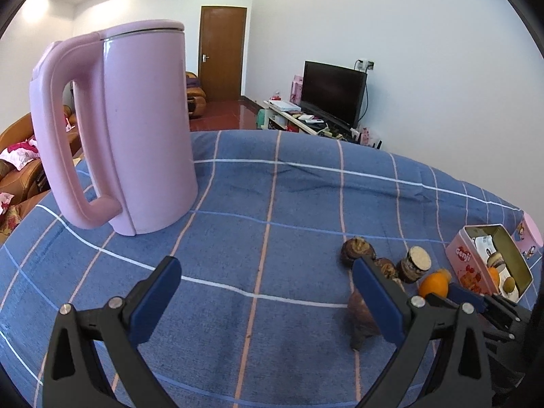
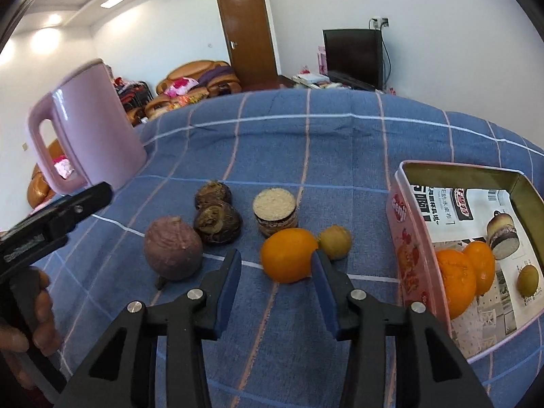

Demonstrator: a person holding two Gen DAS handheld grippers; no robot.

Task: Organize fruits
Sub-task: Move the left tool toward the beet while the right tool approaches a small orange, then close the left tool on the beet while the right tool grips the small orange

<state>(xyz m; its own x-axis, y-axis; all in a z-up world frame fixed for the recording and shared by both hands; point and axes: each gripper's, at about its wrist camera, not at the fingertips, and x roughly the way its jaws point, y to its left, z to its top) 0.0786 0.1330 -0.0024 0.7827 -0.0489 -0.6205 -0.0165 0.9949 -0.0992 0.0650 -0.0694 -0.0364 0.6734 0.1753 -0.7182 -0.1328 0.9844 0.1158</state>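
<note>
At the lower centre of the right wrist frame, the right tongs (image 2: 276, 273) stand narrowed but empty just short of the orange (image 2: 289, 255) on the counter (image 2: 340, 156), so the pick-up step calls for easing forward, closing, then carrying it to the pink tin (image 2: 404, 238) at right, while the left tongs (image 1: 267, 297) gape wide and idle.

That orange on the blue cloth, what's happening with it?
A person with a gripper in each hand is sorting fruit into a pink tin. The right gripper is around the orange, its fingers not clearly squeezing it yet. The left gripper waits open and empty. Two oranges already lie in the tin; several other pieces still sit on the cloth.
</note>
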